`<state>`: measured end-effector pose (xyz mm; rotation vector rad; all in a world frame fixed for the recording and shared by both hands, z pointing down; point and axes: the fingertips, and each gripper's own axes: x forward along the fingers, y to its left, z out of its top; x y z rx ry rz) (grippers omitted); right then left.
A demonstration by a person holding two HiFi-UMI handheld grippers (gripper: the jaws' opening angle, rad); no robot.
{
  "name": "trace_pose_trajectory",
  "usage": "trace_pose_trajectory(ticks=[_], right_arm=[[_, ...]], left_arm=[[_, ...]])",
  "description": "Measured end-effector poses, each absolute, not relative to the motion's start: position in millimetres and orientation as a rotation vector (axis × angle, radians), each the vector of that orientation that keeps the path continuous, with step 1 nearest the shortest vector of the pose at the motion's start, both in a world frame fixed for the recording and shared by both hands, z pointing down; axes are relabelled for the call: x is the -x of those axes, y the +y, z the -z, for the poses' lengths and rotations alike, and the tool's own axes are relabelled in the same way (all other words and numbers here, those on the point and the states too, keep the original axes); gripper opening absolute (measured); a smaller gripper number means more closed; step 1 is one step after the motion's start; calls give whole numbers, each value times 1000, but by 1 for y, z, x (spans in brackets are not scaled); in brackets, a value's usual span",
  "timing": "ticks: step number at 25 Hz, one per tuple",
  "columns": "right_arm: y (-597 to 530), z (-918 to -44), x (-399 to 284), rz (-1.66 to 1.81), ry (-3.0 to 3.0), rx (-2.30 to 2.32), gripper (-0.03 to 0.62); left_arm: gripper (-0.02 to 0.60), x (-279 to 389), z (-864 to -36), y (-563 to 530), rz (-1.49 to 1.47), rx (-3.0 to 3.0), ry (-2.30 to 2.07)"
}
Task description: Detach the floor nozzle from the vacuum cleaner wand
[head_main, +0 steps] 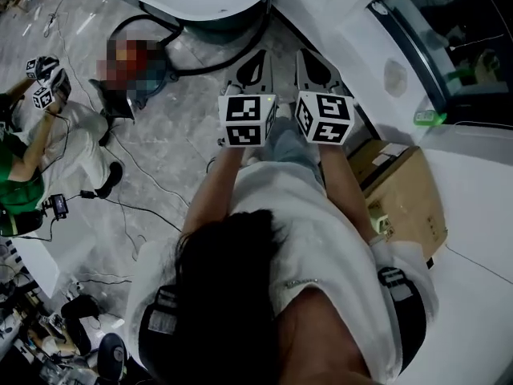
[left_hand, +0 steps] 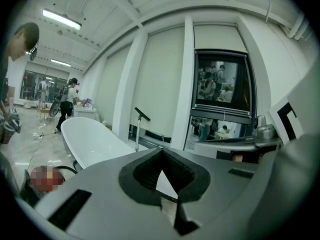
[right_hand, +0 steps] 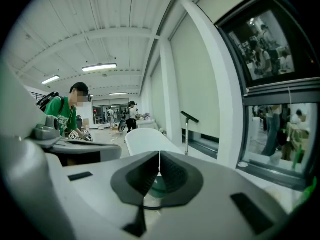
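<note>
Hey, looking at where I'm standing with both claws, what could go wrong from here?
Thin black cables trail across the grey marbled floor beside you; a sideways step could snag one.
The thick black hose curves ahead by the white bathtub and may be a trip point too.
Left claw and right claw are shut and empty, so they must open before gripping.

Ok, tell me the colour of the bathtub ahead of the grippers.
White. The bathtub shows best in the left gripper view.
</note>
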<state>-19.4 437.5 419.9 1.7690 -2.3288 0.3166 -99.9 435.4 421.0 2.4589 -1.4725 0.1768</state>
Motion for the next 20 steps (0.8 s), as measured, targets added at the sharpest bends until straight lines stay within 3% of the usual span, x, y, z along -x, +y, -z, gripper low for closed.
trace_pose_trajectory(ticks=[20], right_arm=[[274, -412, -52, -298, -2374, -1647, 15]], left_arm=[[2, 23, -413, 275, -171, -2374, -1565]])
